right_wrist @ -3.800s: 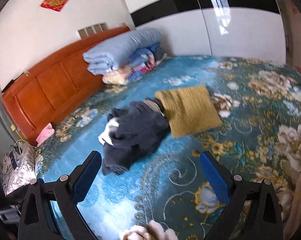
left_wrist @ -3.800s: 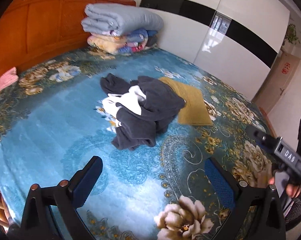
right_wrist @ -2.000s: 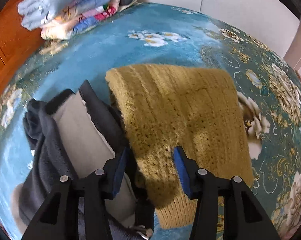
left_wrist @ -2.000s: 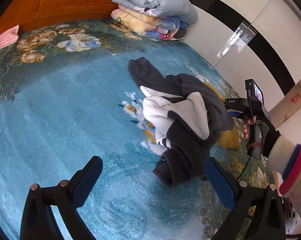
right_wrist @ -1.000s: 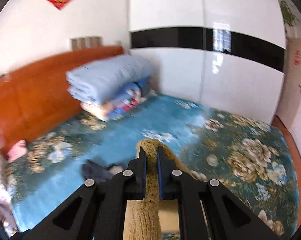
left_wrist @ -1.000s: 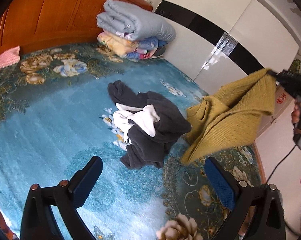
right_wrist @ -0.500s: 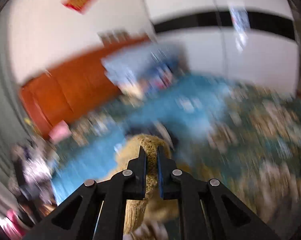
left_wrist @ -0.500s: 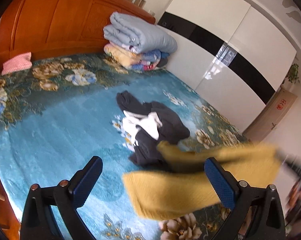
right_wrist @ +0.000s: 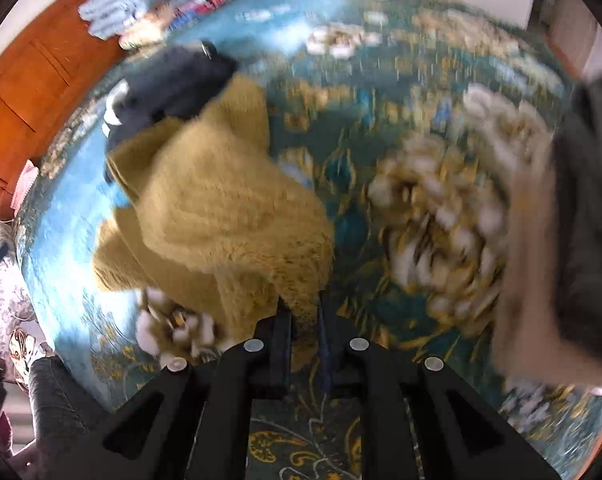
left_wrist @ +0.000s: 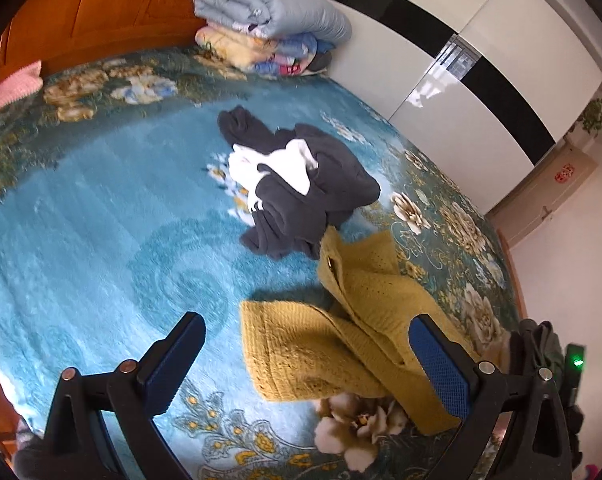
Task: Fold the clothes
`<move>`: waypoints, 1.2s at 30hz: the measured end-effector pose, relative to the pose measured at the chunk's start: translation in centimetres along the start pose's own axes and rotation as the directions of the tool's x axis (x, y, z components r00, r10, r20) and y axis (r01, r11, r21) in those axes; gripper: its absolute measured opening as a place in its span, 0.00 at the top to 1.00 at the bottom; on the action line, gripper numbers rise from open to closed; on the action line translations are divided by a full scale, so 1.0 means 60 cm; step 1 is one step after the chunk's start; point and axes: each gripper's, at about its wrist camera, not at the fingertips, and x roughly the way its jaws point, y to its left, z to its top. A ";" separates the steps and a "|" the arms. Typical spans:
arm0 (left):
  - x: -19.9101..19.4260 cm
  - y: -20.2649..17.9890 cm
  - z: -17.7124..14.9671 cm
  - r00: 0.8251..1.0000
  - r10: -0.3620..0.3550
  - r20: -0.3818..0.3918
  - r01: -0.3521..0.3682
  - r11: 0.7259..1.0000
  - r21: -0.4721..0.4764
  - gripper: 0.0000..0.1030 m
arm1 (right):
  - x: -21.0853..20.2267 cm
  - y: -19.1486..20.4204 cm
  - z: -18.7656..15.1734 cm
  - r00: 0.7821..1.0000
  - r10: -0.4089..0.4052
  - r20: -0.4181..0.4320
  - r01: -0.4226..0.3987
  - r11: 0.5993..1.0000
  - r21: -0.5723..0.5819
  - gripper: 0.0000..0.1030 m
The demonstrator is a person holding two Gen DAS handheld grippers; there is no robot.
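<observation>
A mustard knitted sweater (left_wrist: 333, 336) lies crumpled on the blue floral bedspread (left_wrist: 101, 220), near the front edge. My right gripper (right_wrist: 301, 316) is shut on a corner of this sweater (right_wrist: 221, 208) and holds it just above the bed. My left gripper (left_wrist: 309, 356) is open and empty, hovering over the sweater's near edge. A dark grey and white garment (left_wrist: 301, 184) lies in a heap behind the sweater; it also shows in the right wrist view (right_wrist: 173, 84).
Folded quilts (left_wrist: 269, 24) are stacked at the wooden headboard (left_wrist: 101, 12). A pink cloth (left_wrist: 13, 86) lies at the far left. White wardrobes (left_wrist: 481, 64) stand along the bed's far side. The right wrist view is motion-blurred.
My right gripper took hold of the sweater, lifted it into the air, swung it toward the front of the bed and lowered it there. My left gripper stayed open.
</observation>
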 end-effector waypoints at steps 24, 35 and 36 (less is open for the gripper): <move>0.021 0.033 0.015 0.983 0.166 -0.084 -0.168 0.986 -0.009 0.00 | 0.257 0.360 0.188 0.997 0.080 -0.012 -0.080 0.948 -0.307 0.73; 0.096 0.043 0.001 0.970 0.151 -0.191 -0.165 0.984 -0.062 0.00 | 0.028 0.022 0.126 0.979 0.018 0.205 -0.038 0.995 0.094 0.93; 0.108 0.035 0.000 0.968 0.143 -0.205 -0.156 0.986 -0.049 0.00 | 0.024 -0.003 0.116 0.980 -0.041 0.195 0.020 0.994 0.109 0.93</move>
